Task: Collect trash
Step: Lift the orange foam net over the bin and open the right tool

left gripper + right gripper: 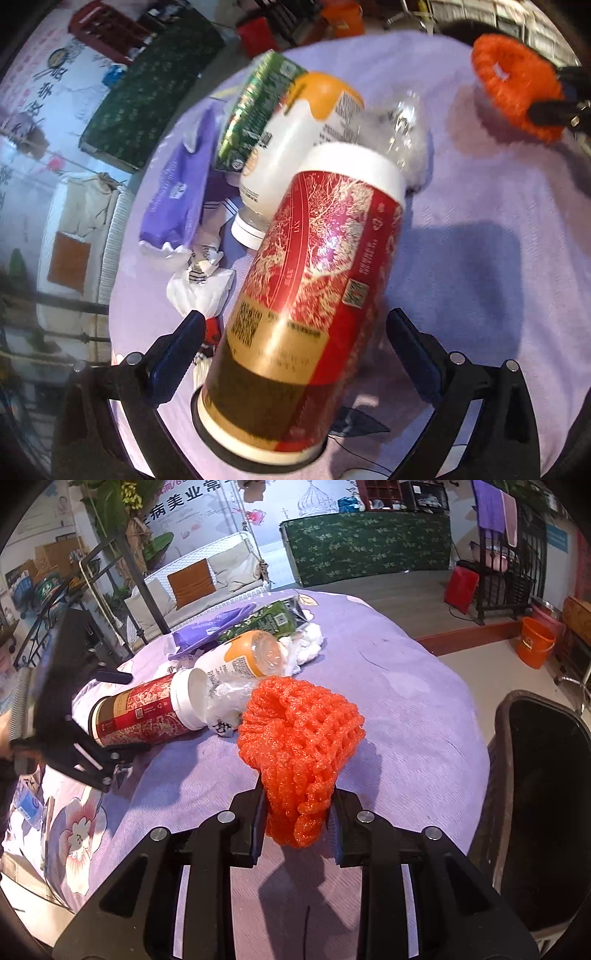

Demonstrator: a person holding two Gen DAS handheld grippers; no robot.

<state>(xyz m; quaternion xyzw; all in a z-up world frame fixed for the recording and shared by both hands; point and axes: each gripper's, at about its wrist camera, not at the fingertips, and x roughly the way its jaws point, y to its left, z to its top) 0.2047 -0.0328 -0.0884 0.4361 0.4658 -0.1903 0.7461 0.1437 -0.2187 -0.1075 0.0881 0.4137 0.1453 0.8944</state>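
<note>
My left tool [295, 347] straddles the red cup [310, 295], which lies on its side on the purple worktop [480, 258] with its white rim toward the rest of the litter. The two pads stand clear of the cup on both sides — released, nothing gripped. To take it well I judge I should sink a little, centre the pads on the middle of the barrel, not the rim, and close gently, since a paper cup will likely crush or roll out sideways if pinched off-centre. This tool tilts steeply down at the cup.

Beyond the cup lie a white bottle [291, 147] with an orange band, a green carton [255, 110], a purple bag [177, 195] and crumpled white paper [201, 291] — all still to be gathered.

My right tool [295, 819] is clenched on the lower end of the orange foam net [299, 738]; the net bulges above the pads and looks lifted just off the cloth, though I cannot be sure it is clear. The dark bin [546, 794] stands just beside the worktop's right edge. The sound move, I think, is to carry the net across over the bin's mouth before letting go, keeping the squeeze firm because the springy mesh could slip. This tool slopes down and forward, bin to its right.
</note>
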